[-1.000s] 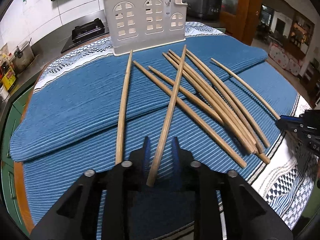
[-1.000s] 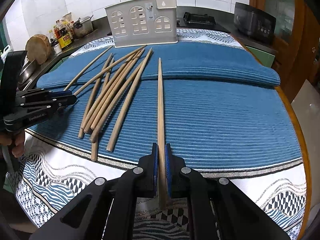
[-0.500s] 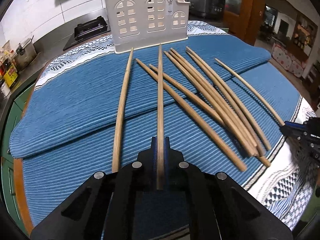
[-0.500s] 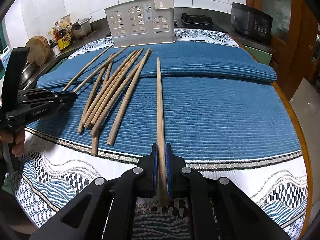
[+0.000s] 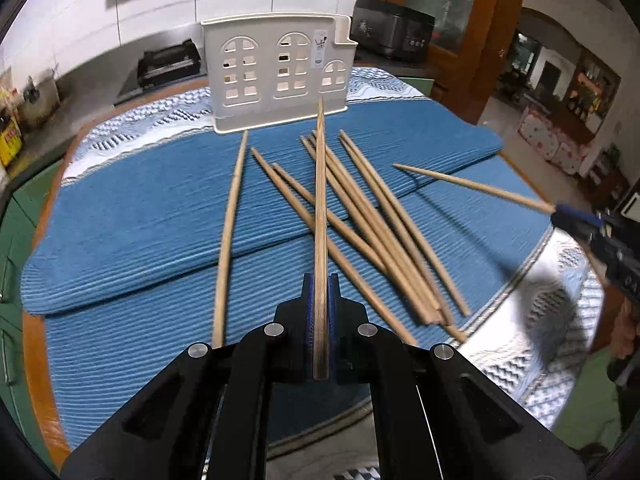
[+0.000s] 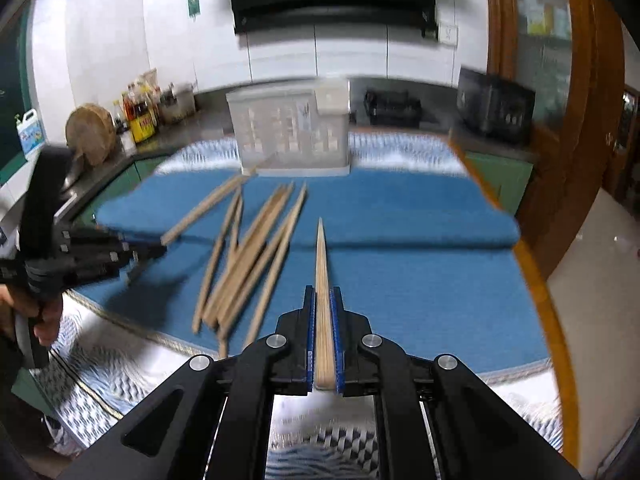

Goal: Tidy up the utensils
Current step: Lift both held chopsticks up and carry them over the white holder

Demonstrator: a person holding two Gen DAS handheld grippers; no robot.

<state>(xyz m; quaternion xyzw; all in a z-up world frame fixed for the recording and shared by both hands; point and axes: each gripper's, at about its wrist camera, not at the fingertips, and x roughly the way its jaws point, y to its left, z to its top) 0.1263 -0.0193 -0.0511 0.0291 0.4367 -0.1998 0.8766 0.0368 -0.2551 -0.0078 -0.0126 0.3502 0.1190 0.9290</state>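
Observation:
My left gripper point(image 5: 320, 280) is shut on a wooden chopstick point(image 5: 320, 200) that points at the white house-shaped holder point(image 5: 276, 76) at the back of the blue mat point(image 5: 120, 208). My right gripper point(image 6: 323, 292) is shut on another chopstick point(image 6: 321, 256), held clear above the mat. Several loose chopsticks point(image 5: 376, 232) lie crossed in a pile on the mat, and one lone chopstick point(image 5: 230, 232) lies to their left. In the left wrist view the right gripper point(image 5: 560, 211) shows at the right edge. The left gripper point(image 6: 156, 250) shows at the left of the right wrist view.
The holder point(image 6: 288, 136) stands near the table's far edge. Behind it a counter carries a black stove point(image 5: 168, 64), a dark appliance point(image 5: 394, 34), bottles point(image 6: 140, 116) and a round wooden board point(image 6: 90, 132). A hand point(image 6: 44, 316) grips the left tool. The table's wooden rim point(image 6: 560, 344) runs along the right.
The left jaws closed on the chopstick that lay between them. Both grippers then rose, each lifting its chopstick off the mat; the right wrist view is now motion-blurred.

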